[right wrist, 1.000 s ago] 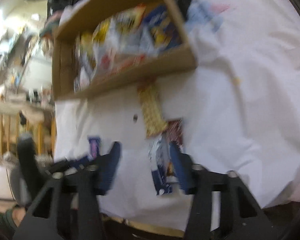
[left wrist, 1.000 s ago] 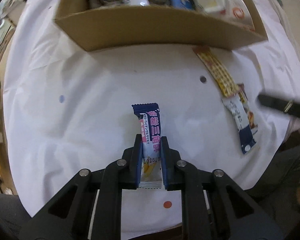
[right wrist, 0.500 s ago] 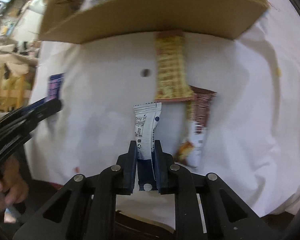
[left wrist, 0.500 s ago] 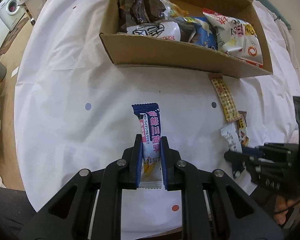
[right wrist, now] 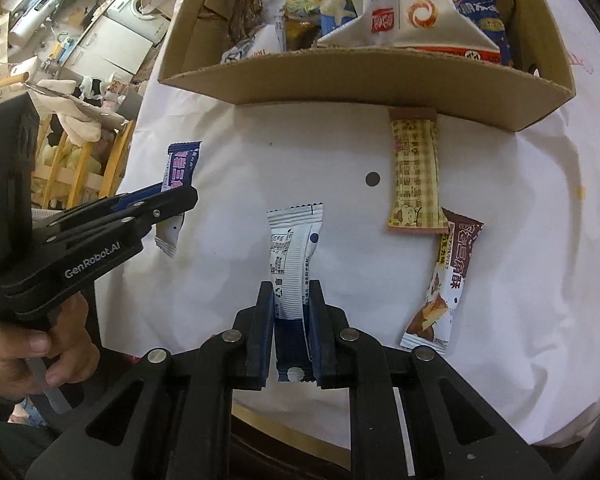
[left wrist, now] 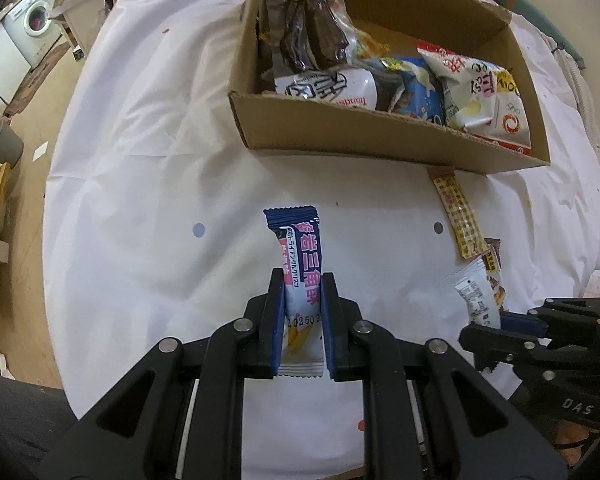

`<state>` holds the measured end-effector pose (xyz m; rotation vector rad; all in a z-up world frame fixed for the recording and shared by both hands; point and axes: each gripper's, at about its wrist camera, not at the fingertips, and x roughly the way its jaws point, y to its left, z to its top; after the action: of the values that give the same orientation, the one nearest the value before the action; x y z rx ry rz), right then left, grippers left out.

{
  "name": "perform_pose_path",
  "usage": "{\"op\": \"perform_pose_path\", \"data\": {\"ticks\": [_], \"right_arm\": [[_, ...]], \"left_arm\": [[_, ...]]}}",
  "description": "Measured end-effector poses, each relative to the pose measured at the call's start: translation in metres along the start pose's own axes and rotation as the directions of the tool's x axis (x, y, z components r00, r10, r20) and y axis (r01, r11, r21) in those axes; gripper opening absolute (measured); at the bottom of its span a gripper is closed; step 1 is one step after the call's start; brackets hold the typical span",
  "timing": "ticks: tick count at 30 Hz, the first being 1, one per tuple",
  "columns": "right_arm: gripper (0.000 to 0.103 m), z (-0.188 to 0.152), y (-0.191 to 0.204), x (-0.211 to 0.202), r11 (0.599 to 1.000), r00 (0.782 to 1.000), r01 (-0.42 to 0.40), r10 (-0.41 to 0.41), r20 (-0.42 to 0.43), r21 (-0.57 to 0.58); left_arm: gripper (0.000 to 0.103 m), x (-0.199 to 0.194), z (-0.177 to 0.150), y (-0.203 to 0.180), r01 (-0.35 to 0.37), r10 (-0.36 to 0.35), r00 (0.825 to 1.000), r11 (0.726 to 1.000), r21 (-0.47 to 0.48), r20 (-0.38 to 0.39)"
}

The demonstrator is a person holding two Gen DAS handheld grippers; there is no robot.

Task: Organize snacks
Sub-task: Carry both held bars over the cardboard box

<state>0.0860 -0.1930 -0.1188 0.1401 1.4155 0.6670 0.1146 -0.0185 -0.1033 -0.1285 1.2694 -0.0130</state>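
Note:
My left gripper is shut on a navy and pink snack bar and holds it above the white tablecloth; the bar also shows in the right wrist view. My right gripper is shut on a white and navy snack bar, seen in the left wrist view at the right. A cardboard box full of snack packets stands ahead of both; in the right wrist view its front wall is near. A yellow checked bar and a brown bar lie on the cloth.
The round table has a white cloth with small dots. The left gripper body and a hand fill the left of the right wrist view. A washing machine and floor clutter lie beyond the table's left edge.
The right gripper closed on the white and navy bar and lifted it. Both grippers rose and drew back, so the box interior now shows. The left still holds its bar.

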Motion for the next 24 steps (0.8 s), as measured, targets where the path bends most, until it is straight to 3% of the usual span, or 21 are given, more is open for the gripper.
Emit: {"op": "perform_pose_path", "data": {"ticks": [3, 5, 7, 10, 18, 24], "right_arm": [[0.017, -0.002, -0.002, -0.021, 0.999, 0.997, -0.040, 0.041, 0.065, -0.016], [0.017, 0.001, 0.001, -0.042, 0.996, 0.984, -0.080, 0.084, 0.156, -0.032], [0.017, 0.003, 0.004, -0.067, 0.989, 0.957, -0.134, 0.145, 0.253, -0.059], [0.017, 0.007, 0.006, -0.095, 0.985, 0.914, -0.150, 0.171, 0.367, -0.083], [0.017, 0.031, -0.022, -0.144, 0.994, 0.830, -0.107, 0.084, 0.552, 0.009], [0.017, 0.054, -0.050, -0.158, 0.995, 0.806, -0.058, -0.002, 0.592, 0.082]], "left_arm": [[0.013, -0.016, 0.005, 0.003, -0.001, 0.001, 0.999, 1.000, 0.007, 0.040], [0.013, -0.032, 0.010, 0.006, 0.013, -0.014, 0.997, 1.000, 0.010, 0.072], [0.013, -0.047, 0.019, 0.006, 0.011, -0.013, 0.994, 1.000, 0.024, 0.109], [0.013, -0.072, 0.035, 0.004, 0.008, -0.016, 0.984, 0.999, 0.050, 0.175], [0.013, -0.109, 0.081, 0.004, -0.002, -0.012, 0.957, 0.999, 0.047, 0.290], [0.013, -0.110, 0.107, -0.002, 0.000, -0.017, 0.947, 0.999, 0.051, 0.322]]}}
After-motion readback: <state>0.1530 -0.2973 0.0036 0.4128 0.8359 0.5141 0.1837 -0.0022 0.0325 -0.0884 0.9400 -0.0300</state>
